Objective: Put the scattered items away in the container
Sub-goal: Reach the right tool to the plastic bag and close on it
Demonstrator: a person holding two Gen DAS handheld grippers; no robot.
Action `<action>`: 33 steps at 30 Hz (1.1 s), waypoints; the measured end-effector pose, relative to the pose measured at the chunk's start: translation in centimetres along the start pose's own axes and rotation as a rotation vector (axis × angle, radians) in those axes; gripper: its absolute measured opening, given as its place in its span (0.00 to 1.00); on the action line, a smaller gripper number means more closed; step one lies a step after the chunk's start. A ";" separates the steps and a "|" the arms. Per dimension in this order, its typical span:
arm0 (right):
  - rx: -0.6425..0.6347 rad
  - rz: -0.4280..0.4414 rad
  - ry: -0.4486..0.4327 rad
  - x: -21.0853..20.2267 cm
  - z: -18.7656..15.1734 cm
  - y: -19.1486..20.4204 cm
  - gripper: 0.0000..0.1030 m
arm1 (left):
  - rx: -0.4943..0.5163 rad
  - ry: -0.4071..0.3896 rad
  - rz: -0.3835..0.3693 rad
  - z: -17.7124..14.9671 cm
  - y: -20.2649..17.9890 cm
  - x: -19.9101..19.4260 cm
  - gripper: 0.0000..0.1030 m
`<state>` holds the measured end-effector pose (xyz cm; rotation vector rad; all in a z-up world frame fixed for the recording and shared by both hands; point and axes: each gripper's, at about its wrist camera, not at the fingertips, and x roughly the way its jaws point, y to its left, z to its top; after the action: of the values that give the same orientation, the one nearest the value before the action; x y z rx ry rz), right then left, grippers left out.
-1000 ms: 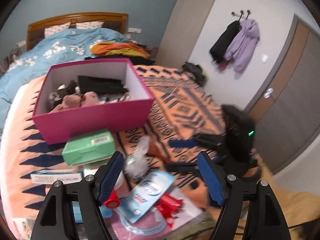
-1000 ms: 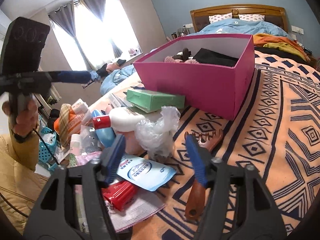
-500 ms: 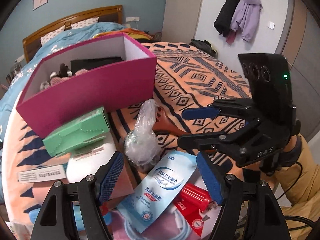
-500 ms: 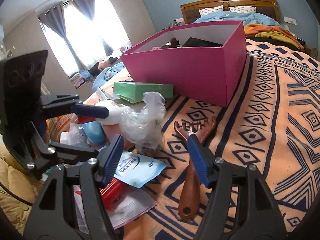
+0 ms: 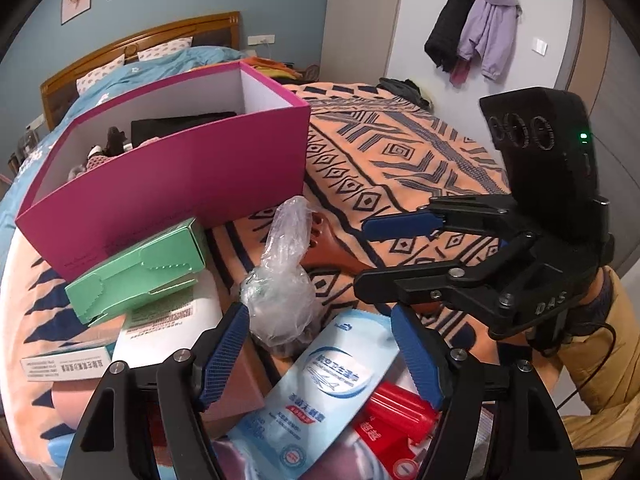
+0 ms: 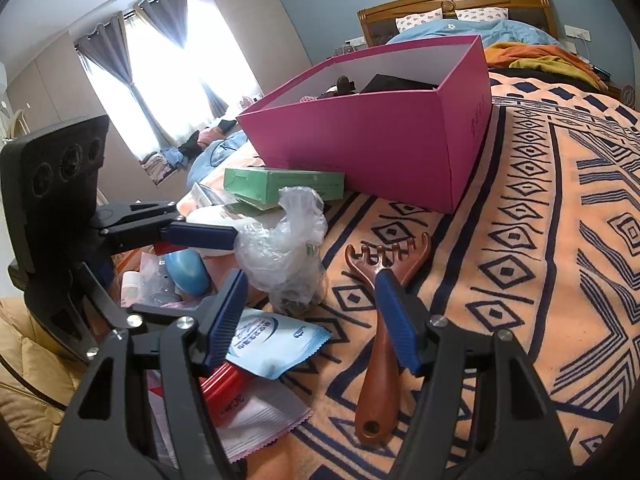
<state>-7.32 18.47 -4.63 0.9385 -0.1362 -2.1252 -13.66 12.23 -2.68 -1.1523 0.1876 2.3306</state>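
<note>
An open pink box [image 5: 168,184] [image 6: 380,148] with dark items inside stands on the patterned bedspread. A knotted clear plastic bag [image 5: 282,284] [image 6: 286,256] sits before it. My left gripper [image 5: 320,352] is open and empty, just short of the bag, over a blue-white wipes packet [image 5: 320,388]. My right gripper [image 6: 312,316] is open and empty, low beside the bag, its right finger over a brown wooden massager [image 6: 384,344]. A green carton [image 5: 136,272] [image 6: 280,184] lies against the box.
A white bottle [image 5: 168,320], a small white carton [image 5: 64,364], a red tube [image 5: 400,412] [image 6: 224,384] and a blue item [image 6: 188,272] lie among the clutter. The bedspread [image 6: 540,240] spreads out to the right. Coats hang on the far wall [image 5: 472,40].
Both grippers have dropped lower and moved in toward the plastic bag from either side. Both stay open and hold nothing.
</note>
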 end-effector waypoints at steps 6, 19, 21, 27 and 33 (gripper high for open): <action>0.009 0.011 0.000 0.2 0.1 -0.2 0.66 | 0.014 -0.004 -0.005 0.2 0.2 0.3 0.72; 0.017 0.049 0.001 0.7 0.6 -0.4 0.66 | 0.041 0.004 -0.015 0.4 0.3 0.4 0.67; 0.009 0.058 0.007 0.9 0.8 -0.2 0.66 | 0.056 0.010 -0.030 0.4 0.2 0.4 0.67; -0.009 0.084 0.053 2.8 1.3 0.3 0.66 | 0.107 0.032 -0.058 0.3 -0.5 0.4 0.67; 0.033 0.121 0.061 3.7 1.6 -0.5 0.66 | 0.087 0.044 -0.036 0.7 0.2 0.7 0.67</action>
<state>-10.20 15.87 -5.81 0.9882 -0.1931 -1.9872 -14.59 12.58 -2.78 -1.1551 0.2786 2.2451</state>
